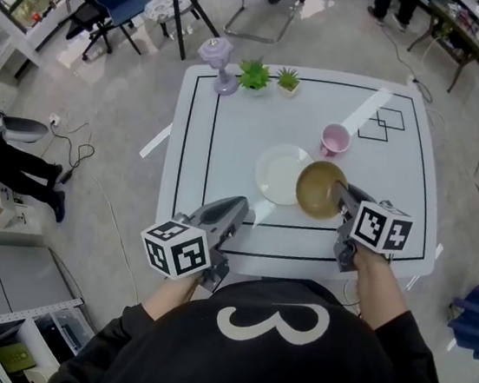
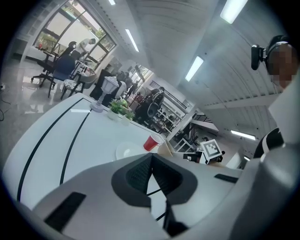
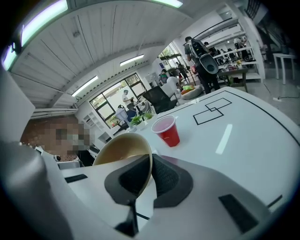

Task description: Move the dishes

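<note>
White table (image 1: 229,141) holds a white plate (image 1: 278,174) at centre and a pink cup (image 1: 335,140) beyond it. The right gripper (image 1: 342,194) pinches the rim of the brown bowl (image 1: 319,188), tilted just right of the plate, while the left gripper (image 1: 236,208) waits near, jaws together and empty. The moving looks barely begun, with plate and cup untouched.

The tan bowl (image 1: 321,189) tilts just beside the white plate (image 1: 278,174).
</note>
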